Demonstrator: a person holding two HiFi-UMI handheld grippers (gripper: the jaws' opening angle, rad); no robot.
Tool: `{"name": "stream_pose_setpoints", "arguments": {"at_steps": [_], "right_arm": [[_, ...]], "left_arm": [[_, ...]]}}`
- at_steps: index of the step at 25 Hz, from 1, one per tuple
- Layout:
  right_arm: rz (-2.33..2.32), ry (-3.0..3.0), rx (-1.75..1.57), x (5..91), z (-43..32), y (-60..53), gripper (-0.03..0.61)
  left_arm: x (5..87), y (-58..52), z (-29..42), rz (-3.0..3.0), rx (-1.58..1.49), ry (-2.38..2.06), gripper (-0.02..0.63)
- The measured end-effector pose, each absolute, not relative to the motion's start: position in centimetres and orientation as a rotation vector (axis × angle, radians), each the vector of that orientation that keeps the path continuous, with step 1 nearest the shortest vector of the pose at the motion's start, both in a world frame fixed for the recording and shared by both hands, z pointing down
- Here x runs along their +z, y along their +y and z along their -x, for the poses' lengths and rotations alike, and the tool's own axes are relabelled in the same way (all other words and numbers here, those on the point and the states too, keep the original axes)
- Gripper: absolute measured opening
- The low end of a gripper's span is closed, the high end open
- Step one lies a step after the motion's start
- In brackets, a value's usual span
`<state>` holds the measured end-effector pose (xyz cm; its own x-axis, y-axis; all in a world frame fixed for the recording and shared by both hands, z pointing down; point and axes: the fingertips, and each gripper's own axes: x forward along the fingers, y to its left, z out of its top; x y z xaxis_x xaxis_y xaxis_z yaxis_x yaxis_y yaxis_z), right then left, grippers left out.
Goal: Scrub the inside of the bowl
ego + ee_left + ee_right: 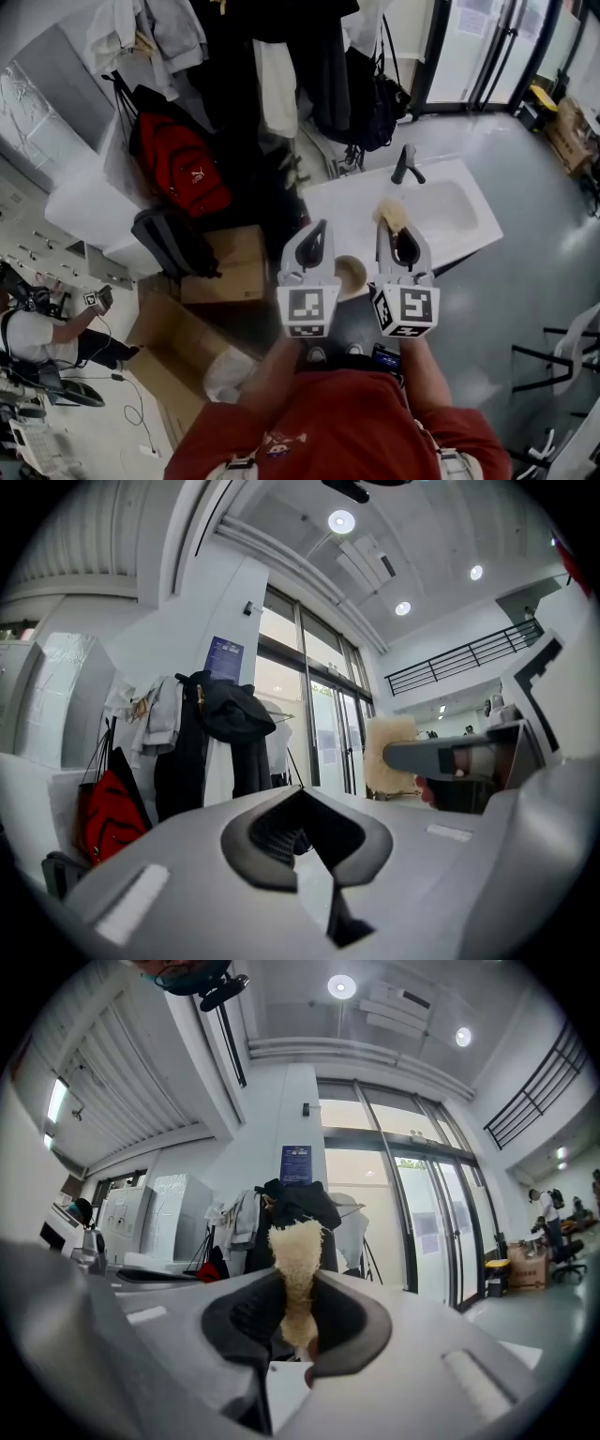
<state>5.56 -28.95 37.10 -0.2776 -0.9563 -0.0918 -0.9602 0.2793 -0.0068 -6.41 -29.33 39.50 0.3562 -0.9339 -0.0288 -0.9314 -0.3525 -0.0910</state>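
Note:
In the head view both grippers point level over the near edge of a white sink counter (328,202). Between them sits a small round bowl (352,274) with a tan inside; neither gripper touches it. My right gripper (405,234) is shut on a beige fluffy scrub sponge (394,215), which sticks up from the jaws in the right gripper view as the sponge (298,1251) held by the right gripper (298,1283). My left gripper (316,228) is shut with nothing in it; the left gripper (300,794) shows its jaws together, with the sponge (389,752) to its right.
A black faucet (406,164) stands behind the white basin (455,211). A red backpack (183,169), hanging coats (309,66) and cardboard boxes (225,267) crowd the left. A seated person (37,333) is at far left.

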Motion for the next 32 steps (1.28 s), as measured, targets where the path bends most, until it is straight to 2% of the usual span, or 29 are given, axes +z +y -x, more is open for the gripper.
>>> {"name": "stream_pose_setpoints", "arguments": {"at_steps": [6,8,11,26,32], "right_arm": [[1.821,2.464,0.054,37.5,-6.3,-29.2,0.072],[1.813,2.467,0.054,37.4,-6.1,-29.2,0.072],[1.809,2.471,0.059,37.4,-6.0,-29.2,0.072],[1.840,2.476,0.052,38.0,-7.0,-29.0,0.073],[1.860,2.475,0.050,38.3,-7.4,-29.2,0.072]], "left_arm": [[43.0,-29.7,6.0,2.526,-0.154,1.796,0.008],[44.8,-30.0,6.3,2.559,-0.207,1.819,0.054],[47.9,-30.3,6.6,2.606,-0.290,1.846,0.077],[60.9,-30.3,6.0,2.801,-0.666,1.919,0.160],[65.7,-29.4,6.0,2.880,-0.813,1.938,0.167]]}}
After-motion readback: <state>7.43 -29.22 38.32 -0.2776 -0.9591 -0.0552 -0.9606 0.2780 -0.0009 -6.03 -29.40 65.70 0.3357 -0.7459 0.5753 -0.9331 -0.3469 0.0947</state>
